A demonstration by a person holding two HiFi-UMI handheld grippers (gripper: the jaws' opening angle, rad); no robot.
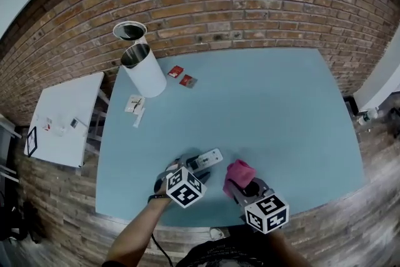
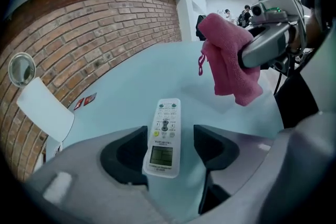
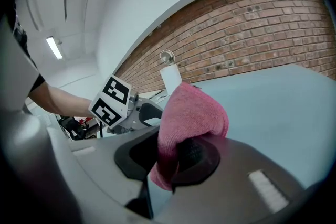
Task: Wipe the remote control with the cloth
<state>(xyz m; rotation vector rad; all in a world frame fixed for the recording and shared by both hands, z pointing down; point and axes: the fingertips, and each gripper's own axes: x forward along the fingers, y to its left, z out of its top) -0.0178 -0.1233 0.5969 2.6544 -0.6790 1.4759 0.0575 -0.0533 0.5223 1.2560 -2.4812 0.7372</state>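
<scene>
Left gripper view shows the left claw point(image 2: 170, 139) released, jaws wide apart, with the remote point(image 2: 164, 134) lying face-up on the desk point(image 2: 131, 86) between them. Right of it, the right claw point(image 3: 173, 160) is clenched on the pink cloth point(image 3: 191, 113), held above the desk. Wiping looks about to begin: next, lower the cloth onto the remote's face.

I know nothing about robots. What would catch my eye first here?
A bright pink cloth is clamped in the right gripper, near the front edge of the pale blue table. Beside it, a white remote control lies flat on the table between the open jaws of the left gripper. A white open-topped canister stands at the far left.
</scene>
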